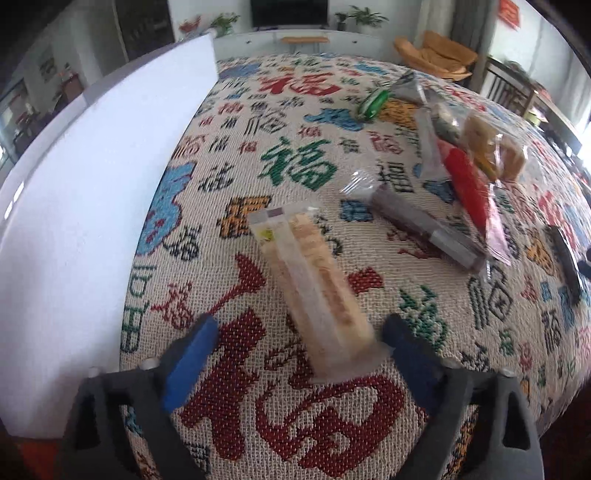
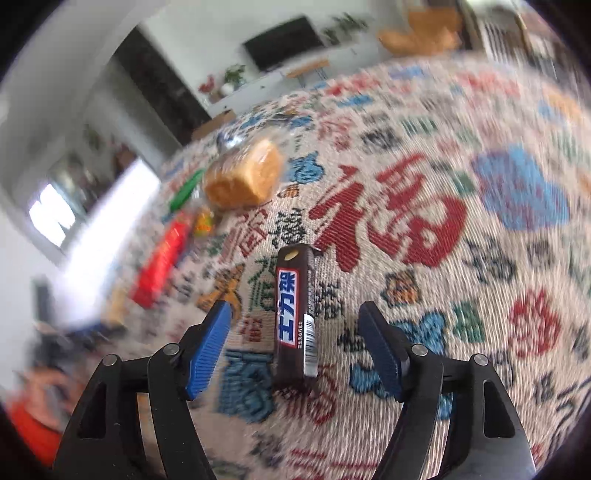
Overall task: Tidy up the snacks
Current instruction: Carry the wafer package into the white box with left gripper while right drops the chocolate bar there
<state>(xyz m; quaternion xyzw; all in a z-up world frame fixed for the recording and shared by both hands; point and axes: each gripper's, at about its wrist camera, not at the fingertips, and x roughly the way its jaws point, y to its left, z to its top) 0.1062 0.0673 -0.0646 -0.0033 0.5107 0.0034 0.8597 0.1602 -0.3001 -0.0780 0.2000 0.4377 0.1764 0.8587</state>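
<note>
Left tool spread; wafer pack lies between its pads, unpinched. Right tool spread around chocolate bar, pads clear, on bench cloth.

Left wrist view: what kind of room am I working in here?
Most likely a home living room: a dark flat screen over a low white cabinet, potted plants beside it, and a table under a woven patterned cloth with snacks on it.

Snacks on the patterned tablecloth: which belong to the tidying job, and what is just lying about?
Job:
long beige wafer pack
dark brown chocolate bar
red wrapped stick
clear-bagged golden bread
green packet
white box

Lying about:
black television
potted plants
orange chair
</note>
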